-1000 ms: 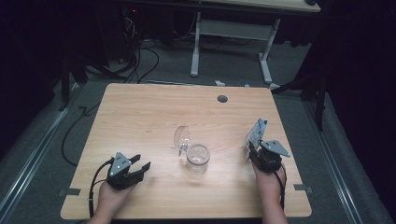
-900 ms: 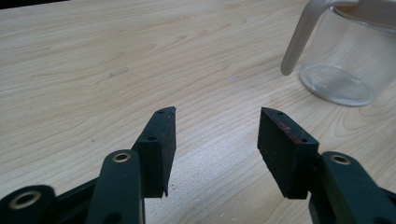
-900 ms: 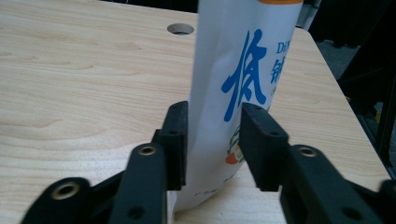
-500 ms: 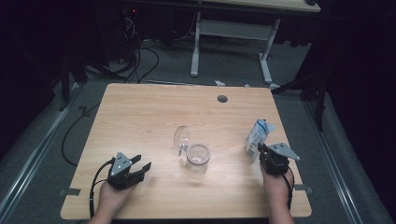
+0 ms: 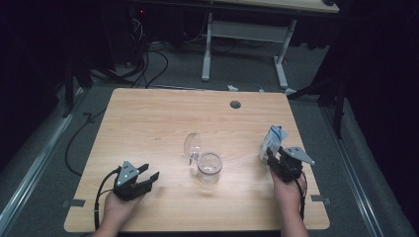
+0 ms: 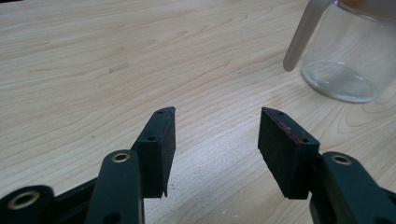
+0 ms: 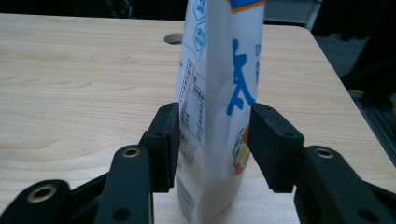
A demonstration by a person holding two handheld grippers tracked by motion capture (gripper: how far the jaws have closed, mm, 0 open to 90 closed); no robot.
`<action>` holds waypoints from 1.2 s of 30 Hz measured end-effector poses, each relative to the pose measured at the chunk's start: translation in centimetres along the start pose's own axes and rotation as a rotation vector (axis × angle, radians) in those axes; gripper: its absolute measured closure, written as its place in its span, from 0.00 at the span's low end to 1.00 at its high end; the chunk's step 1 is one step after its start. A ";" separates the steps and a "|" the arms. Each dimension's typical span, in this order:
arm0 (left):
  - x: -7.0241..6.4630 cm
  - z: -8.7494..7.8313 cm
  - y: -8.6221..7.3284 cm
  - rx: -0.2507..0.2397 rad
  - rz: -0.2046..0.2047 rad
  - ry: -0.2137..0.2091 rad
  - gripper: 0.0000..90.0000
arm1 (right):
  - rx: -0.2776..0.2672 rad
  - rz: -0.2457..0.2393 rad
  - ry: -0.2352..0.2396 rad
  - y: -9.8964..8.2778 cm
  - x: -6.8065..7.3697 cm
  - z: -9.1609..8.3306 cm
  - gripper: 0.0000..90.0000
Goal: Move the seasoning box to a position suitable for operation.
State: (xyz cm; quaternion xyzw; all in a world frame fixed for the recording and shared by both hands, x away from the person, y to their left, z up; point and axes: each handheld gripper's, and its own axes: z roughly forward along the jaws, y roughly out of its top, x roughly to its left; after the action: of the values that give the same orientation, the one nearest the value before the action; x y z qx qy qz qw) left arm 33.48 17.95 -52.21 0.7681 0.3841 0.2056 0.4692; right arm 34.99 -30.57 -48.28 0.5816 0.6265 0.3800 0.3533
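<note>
So the light wooden counter (image 5: 148, 123) is sitting in a pretty dark room, with grey floor around it, black cables (image 5: 148, 64) trailing off at the back left and a white-legged desk frame (image 5: 242, 44) standing behind. There's a round cable hole (image 5: 235, 104) near the counter's far edge.

Going left to right: the left gripper (image 5: 148, 177) is resting low near the front left of the counter, jaws standing wide with nothing between them. In the left gripper view the clear glass jar (image 6: 348, 56) is sitting ahead and off to the right, well apart from it.

The jar (image 5: 209, 168) is standing mid-counter, its clear hinged lid (image 5: 192, 146) flipped up behind it.

At the right edge the white pouch with blue print (image 5: 272, 141) is standing upright, right between the right gripper (image 7: 214, 140) jaws. They have just been opening; the left pad looks touching the pouch, the right one just off it. Nothing is standing between pouch and jar.
</note>
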 end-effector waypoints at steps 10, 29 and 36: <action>0.1 0.1 0.0 0.000 -0.001 0.000 0.52 | -0.046 -0.011 -0.030 -0.5 0.1 -0.4 0.87; -0.1 -0.2 0.0 -0.035 0.025 -0.045 0.49 | -0.017 -0.052 0.053 -0.1 -0.4 -0.9 0.98; -0.1 0.0 -0.2 -0.022 0.020 -0.067 0.49 | 0.005 -0.056 0.101 0.2 -0.6 -1.1 0.98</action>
State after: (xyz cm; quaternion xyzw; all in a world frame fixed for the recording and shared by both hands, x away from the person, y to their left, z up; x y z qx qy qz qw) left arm 33.35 17.88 -52.36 0.7733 0.3582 0.1884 0.4881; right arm 34.20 -31.23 -47.60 0.5449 0.6606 0.3970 0.3302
